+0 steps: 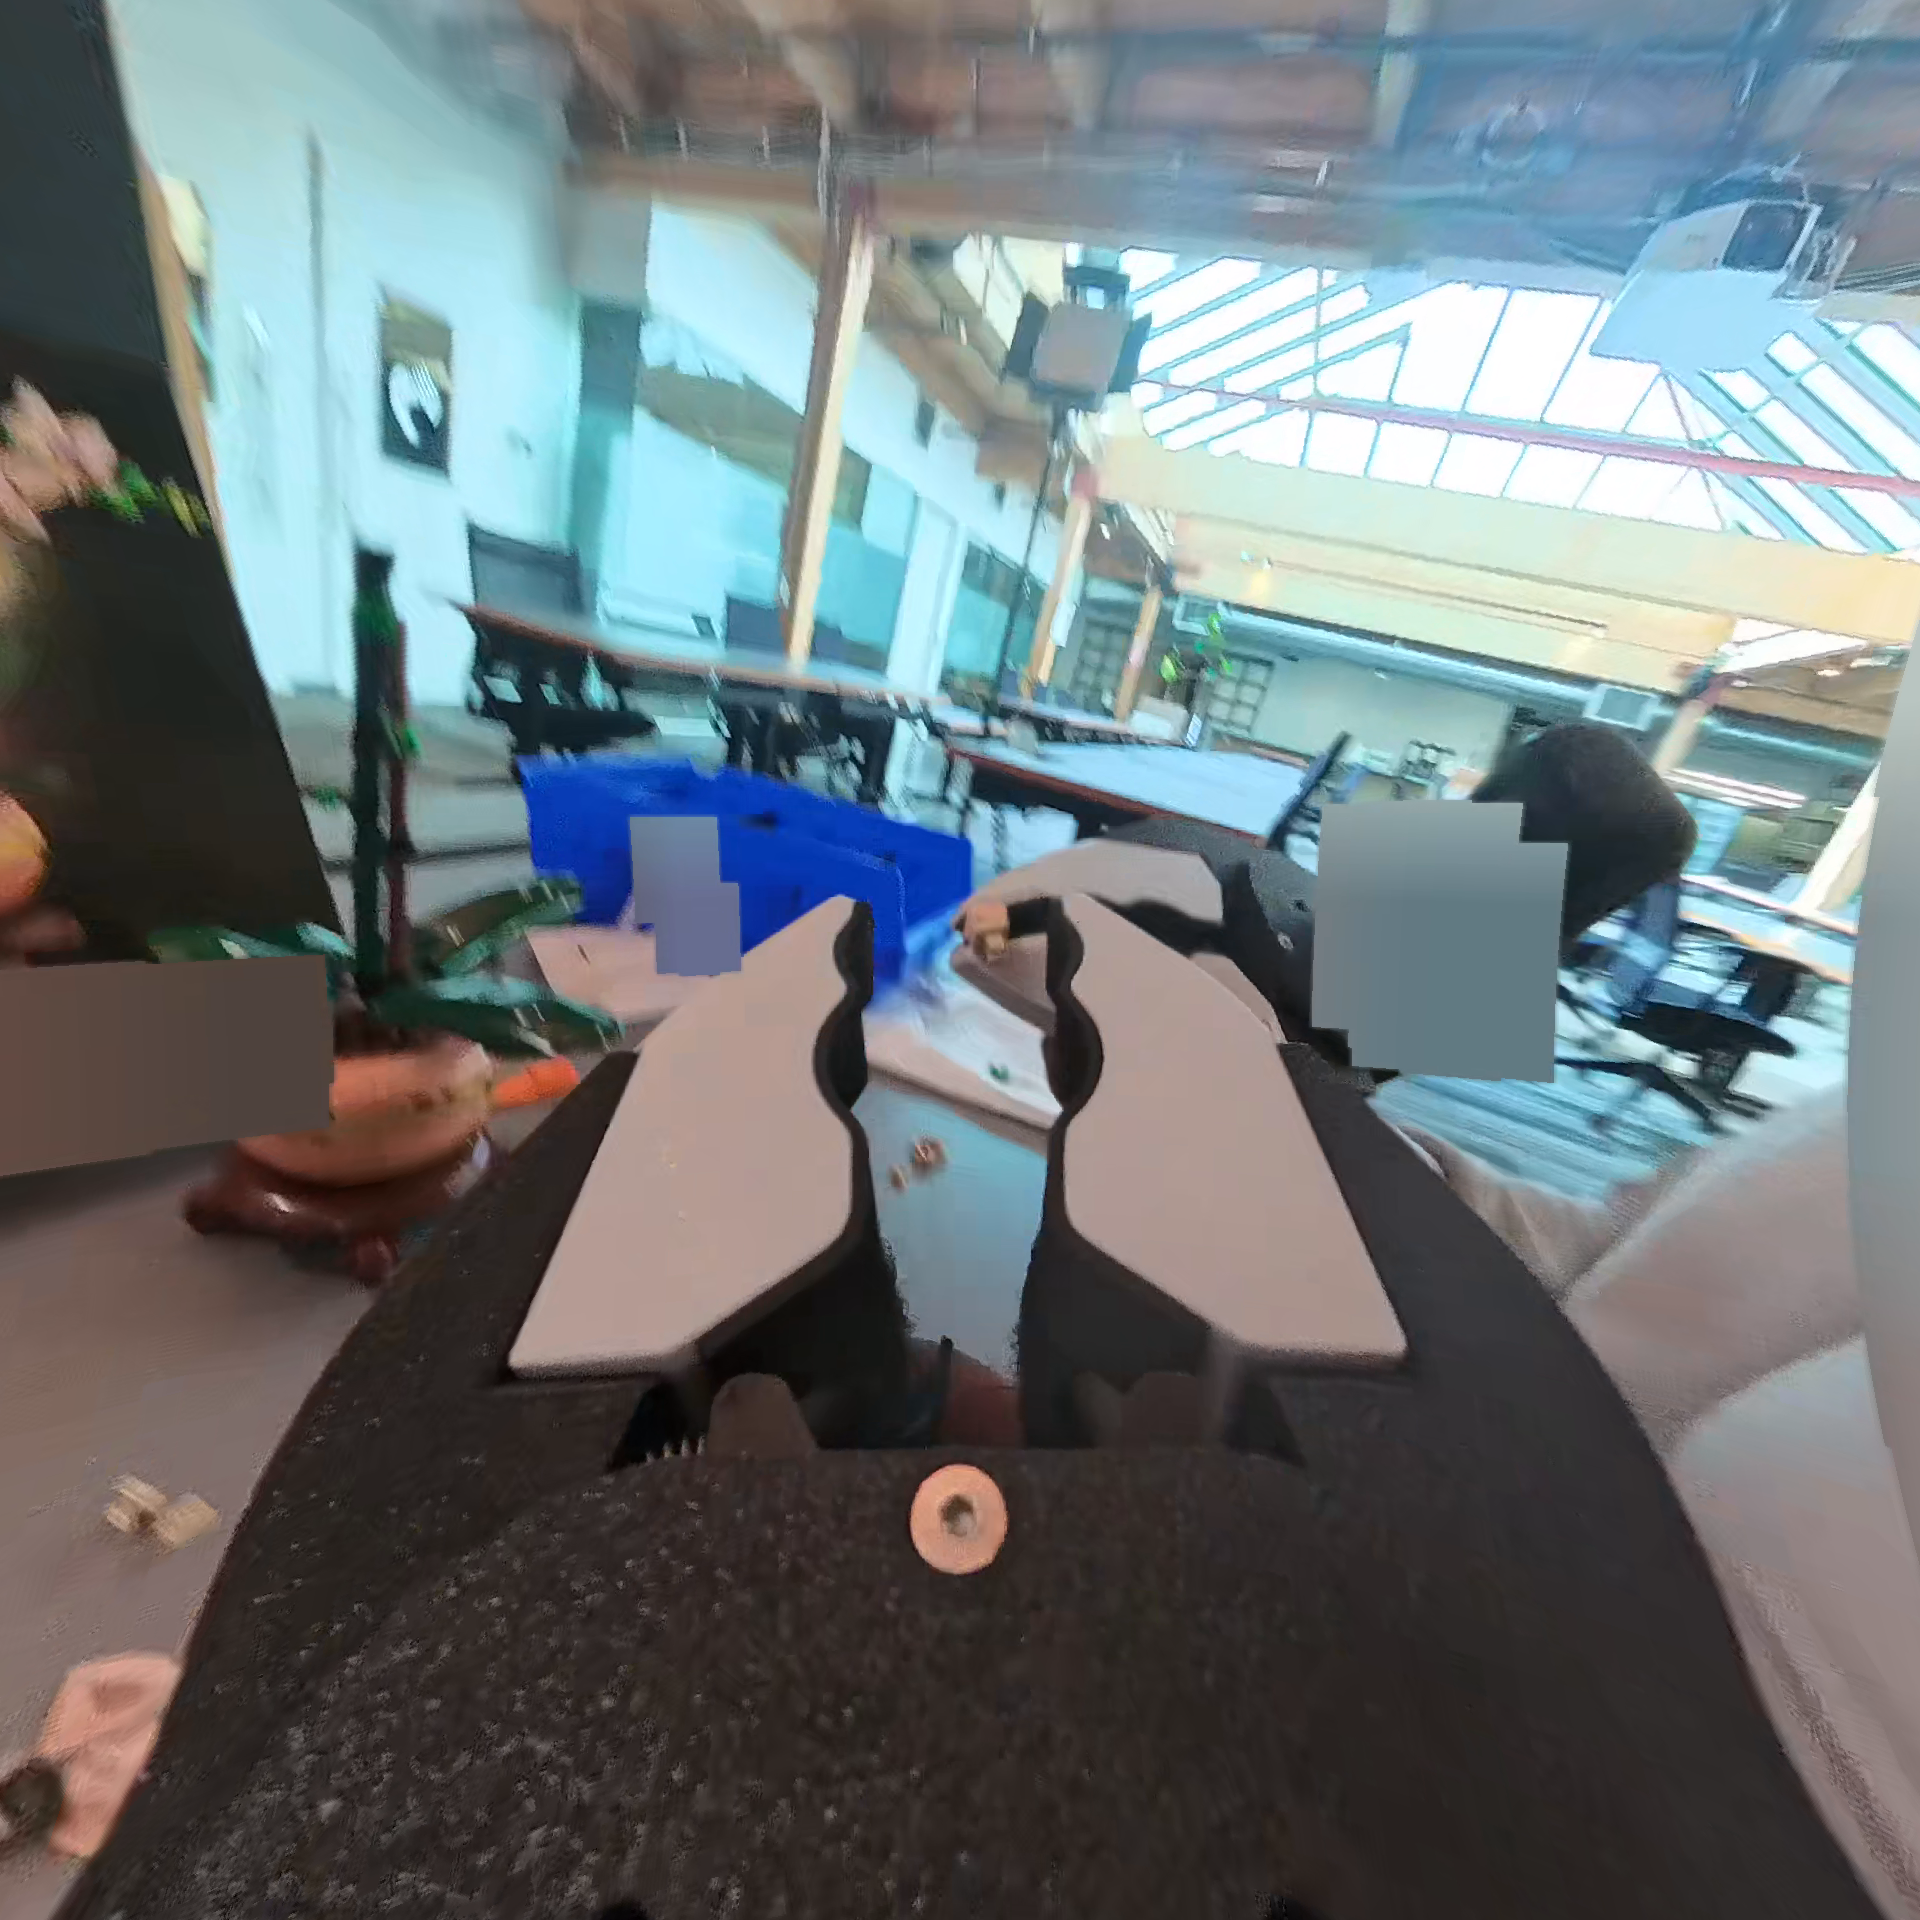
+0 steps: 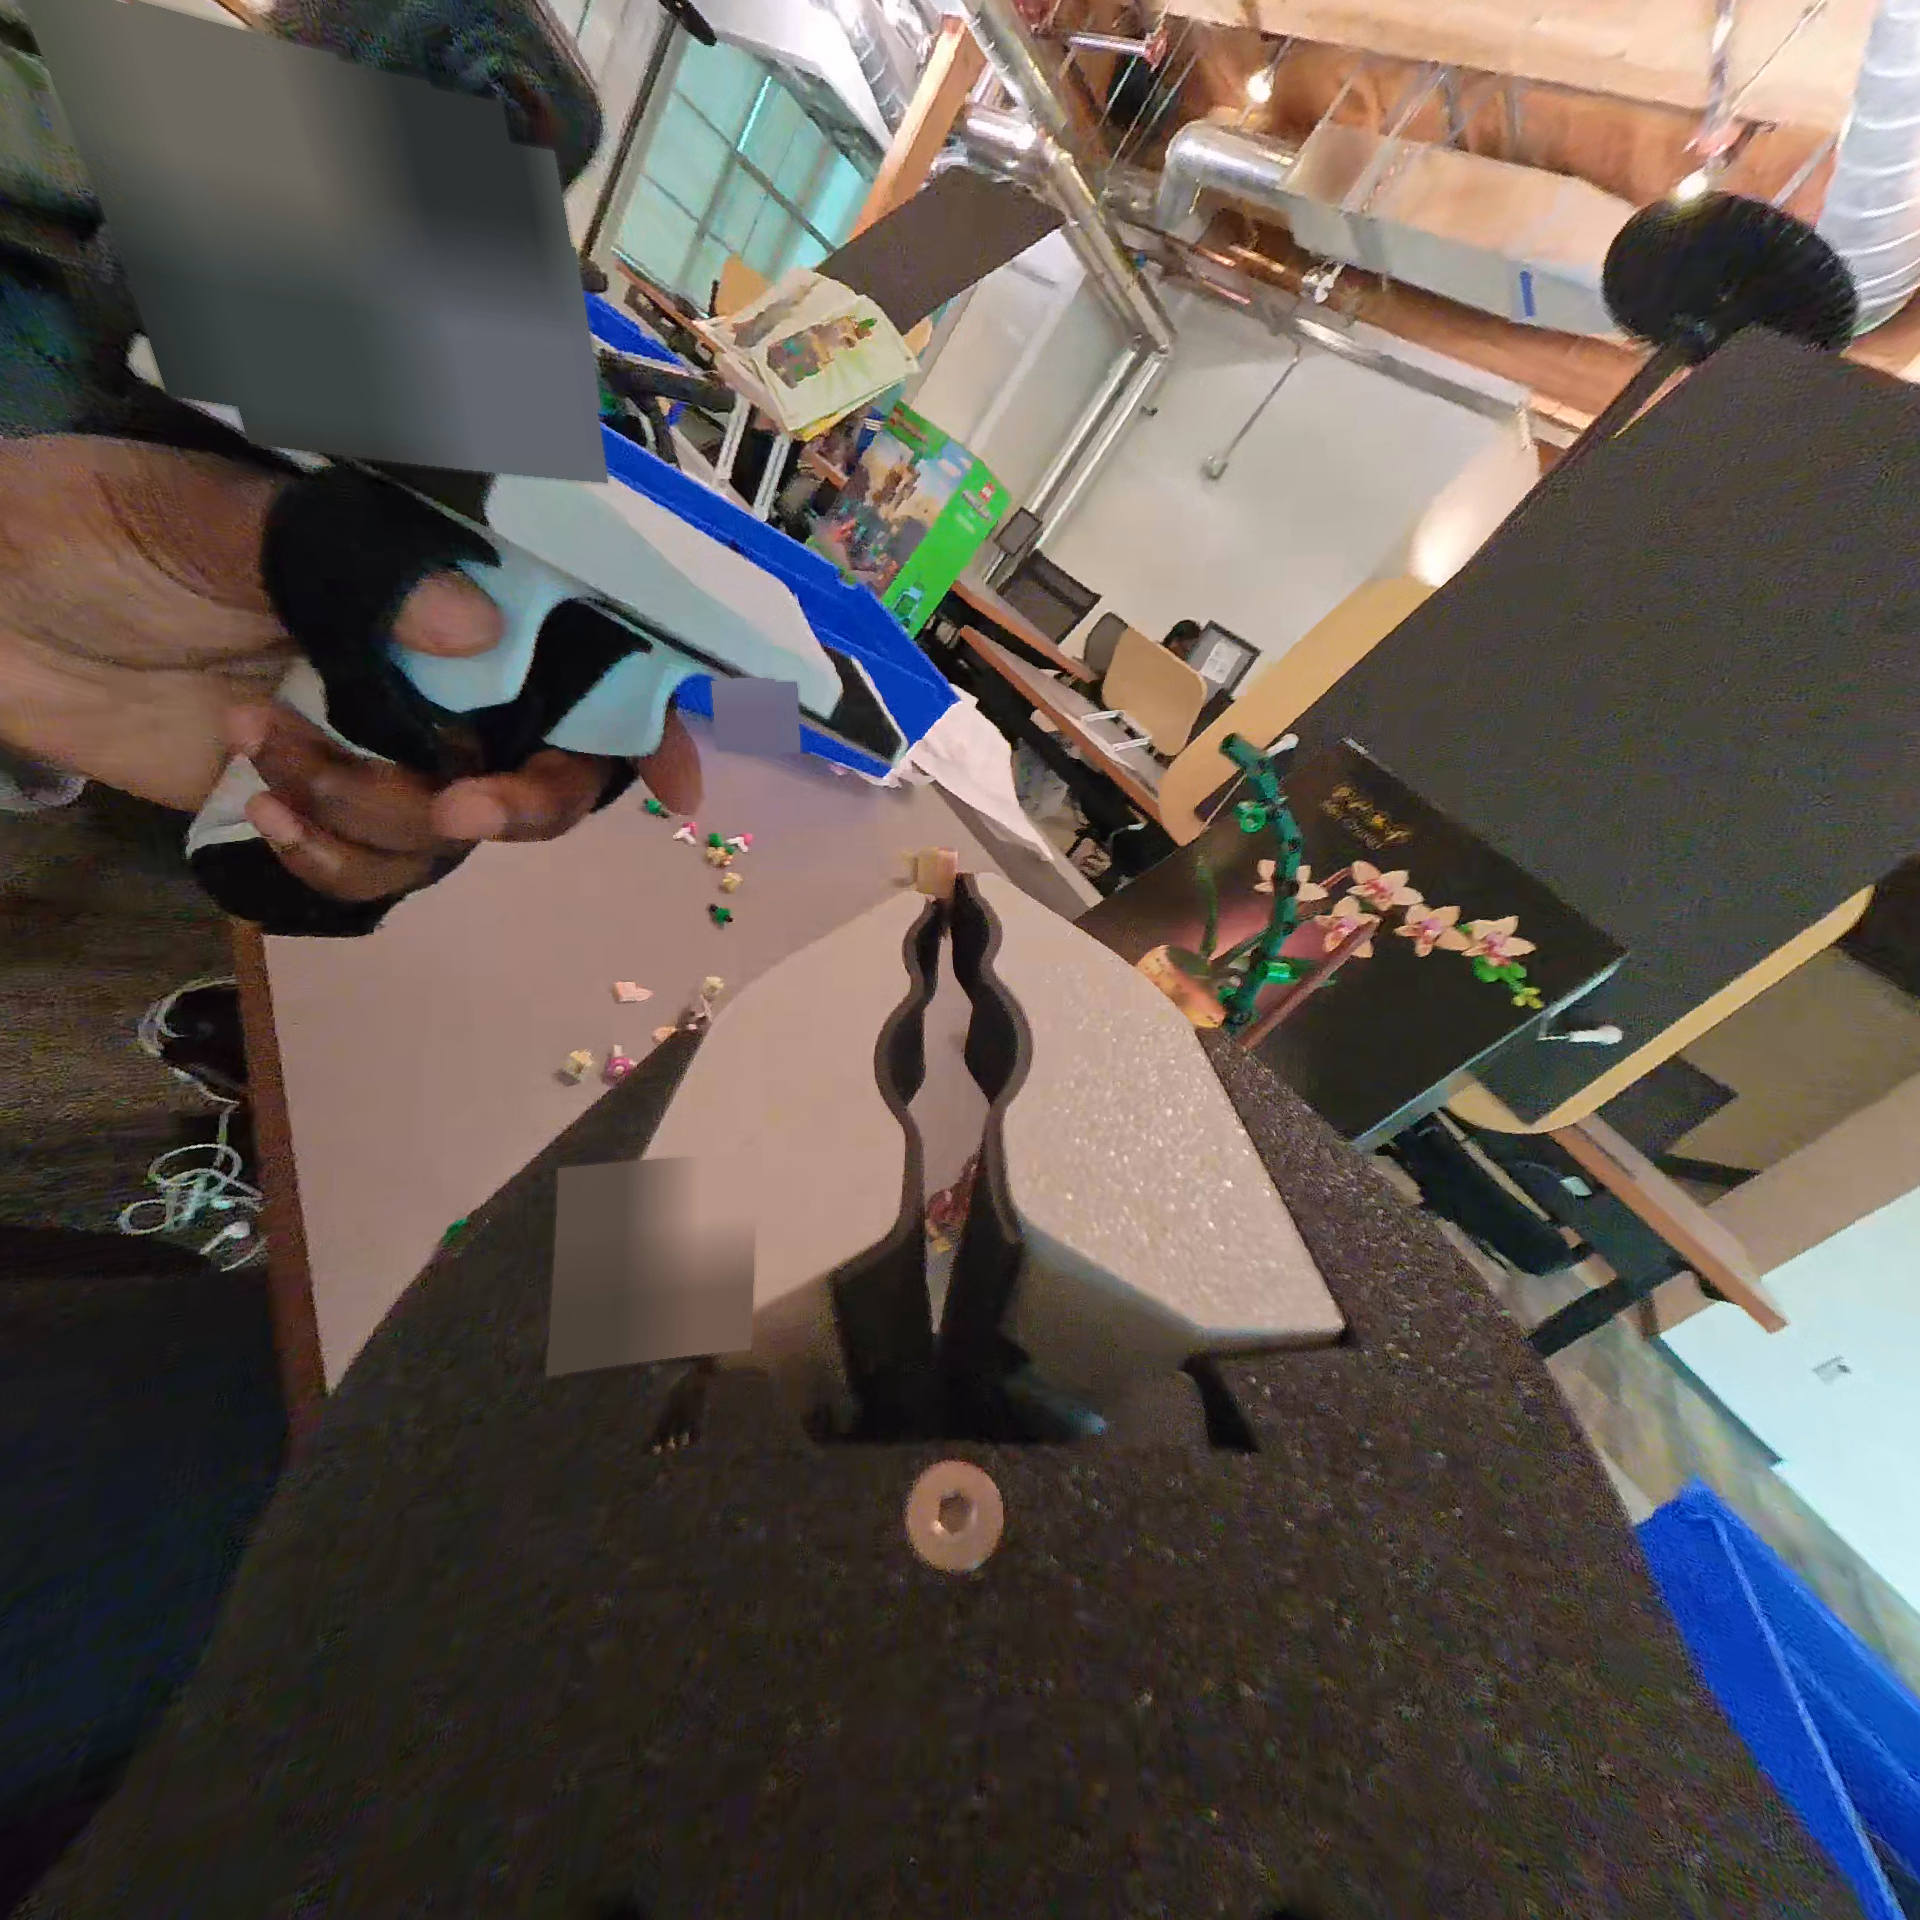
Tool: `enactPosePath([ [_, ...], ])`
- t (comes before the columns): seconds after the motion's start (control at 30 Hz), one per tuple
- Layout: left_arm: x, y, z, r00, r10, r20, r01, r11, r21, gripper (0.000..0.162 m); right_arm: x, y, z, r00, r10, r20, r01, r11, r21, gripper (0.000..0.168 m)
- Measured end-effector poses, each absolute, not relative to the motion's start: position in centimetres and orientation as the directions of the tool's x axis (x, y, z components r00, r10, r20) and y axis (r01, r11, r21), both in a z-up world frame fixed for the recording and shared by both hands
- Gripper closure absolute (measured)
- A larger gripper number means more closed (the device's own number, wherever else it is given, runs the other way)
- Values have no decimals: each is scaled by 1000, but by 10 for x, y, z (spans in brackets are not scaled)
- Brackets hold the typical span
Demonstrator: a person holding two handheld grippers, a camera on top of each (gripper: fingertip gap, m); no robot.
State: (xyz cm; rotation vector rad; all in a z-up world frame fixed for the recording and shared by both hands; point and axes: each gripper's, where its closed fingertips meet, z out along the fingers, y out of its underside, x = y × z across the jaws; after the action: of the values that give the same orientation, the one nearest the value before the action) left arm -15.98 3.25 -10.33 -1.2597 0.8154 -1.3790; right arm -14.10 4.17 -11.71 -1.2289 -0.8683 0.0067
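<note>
My left gripper (image 1: 958, 925) is open and empty, held in the air above a grey table (image 1: 156, 1351). My right gripper (image 2: 951, 899) is shut on a small tan brick (image 2: 930, 868) at its fingertips. In the left wrist view the right gripper (image 1: 1013, 920) holds that tan brick (image 1: 985, 925) just beyond and between my left fingertips. In the right wrist view a hand holds the left gripper (image 2: 862, 717) at upper left, above the table (image 2: 468, 987).
A brick-built orchid in a pot (image 1: 395, 1081) stands left. A black box with an orchid picture (image 2: 1403, 935) stands behind it. A blue bin (image 1: 748, 831) and white paper (image 1: 956, 1029) lie farther back. Several small loose pieces (image 2: 717, 862) are scattered on the table. Less than 4 cm separates the two grippers' tips.
</note>
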Motion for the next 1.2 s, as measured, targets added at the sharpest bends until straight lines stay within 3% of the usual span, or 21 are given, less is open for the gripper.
enactPosePath([
  [0.07,-165,31,-85,167,-977,130,304,-74,-950,135,-141,40,-107,692,401,600,450,410,-793,166],
  [0.17,-158,39,-82,198,-980,17,191,22,-981,129,-145,50,-98,685,385,619,467,421,-778,166],
  [0.27,-155,45,-92,179,-984,25,166,5,-986,126,-142,68,-100,691,386,611,473,399,-786,166],
  [0.4,-160,69,-125,244,-967,77,174,-34,-984,128,-142,77,-133,724,496,479,348,337,-875,166],
  [0.57,-155,85,-161,181,-962,204,124,-184,-975,154,-138,90,-175,735,558,385,309,231,-923,166],
  [0.67,-147,96,-164,179,-974,138,76,-126,-989,150,-136,100,-181,738,581,344,280,200,-939,166],
  [0.8,-130,102,-174,145,-983,117,-45,-124,-991,144,-124,112,-177,747,522,412,346,224,-911,166],
  [0.9,-120,98,-170,100,-988,116,-40,-120,-992,138,-120,114,-169,731,476,488,413,260,-873,166],
  [1.1,-115,92,-172,62,-974,217,-7,-218,-976,140,-122,107,-171,680,369,634,559,299,-774,166],
  [1.2,-118,90,-167,56,-968,243,48,-240,-970,150,-129,101,-176,646,369,668,586,322,-744,166],
])
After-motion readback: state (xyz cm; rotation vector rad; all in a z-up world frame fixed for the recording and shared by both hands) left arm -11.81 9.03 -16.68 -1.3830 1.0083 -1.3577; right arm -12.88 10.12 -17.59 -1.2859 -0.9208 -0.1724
